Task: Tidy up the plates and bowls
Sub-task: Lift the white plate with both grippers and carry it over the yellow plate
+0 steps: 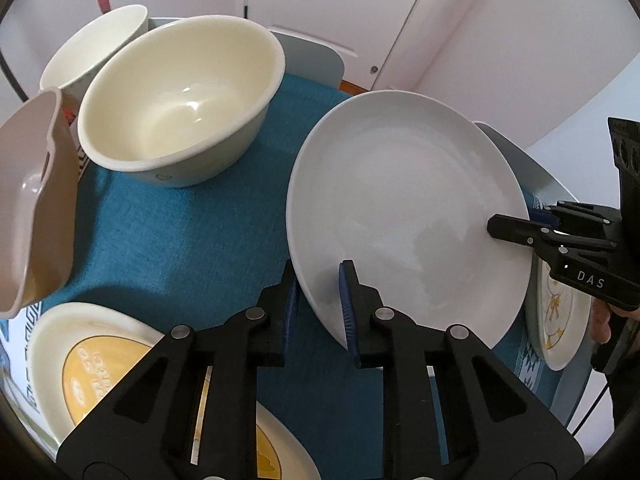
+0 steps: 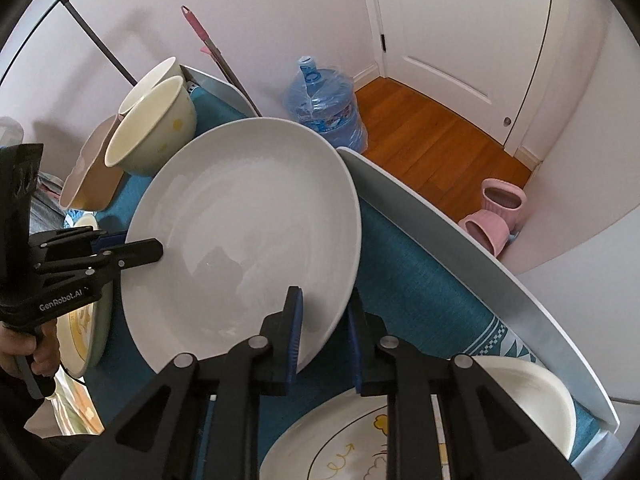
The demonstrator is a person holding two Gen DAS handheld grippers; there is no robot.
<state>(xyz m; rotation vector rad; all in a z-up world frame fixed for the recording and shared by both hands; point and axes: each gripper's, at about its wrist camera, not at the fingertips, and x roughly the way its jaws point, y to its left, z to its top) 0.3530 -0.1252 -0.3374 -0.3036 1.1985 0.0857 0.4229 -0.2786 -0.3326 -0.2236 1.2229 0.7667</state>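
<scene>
A large plain white plate lies over the blue cloth, held at two opposite edges. My left gripper is shut on its near-left rim, one blue pad above and one below. My right gripper is shut on the opposite rim in the same way. Each view also shows the other gripper: the right gripper at the plate's right edge, the left gripper at its left edge. A hand holds each handle. Whether the plate still touches the cloth I cannot tell.
Two cream bowls stand at the back left, beside a tilted beige dish. A plate with a yellow picture lies under the left gripper, and drawn plates under the right. On the floor are a water bottle and pink pots.
</scene>
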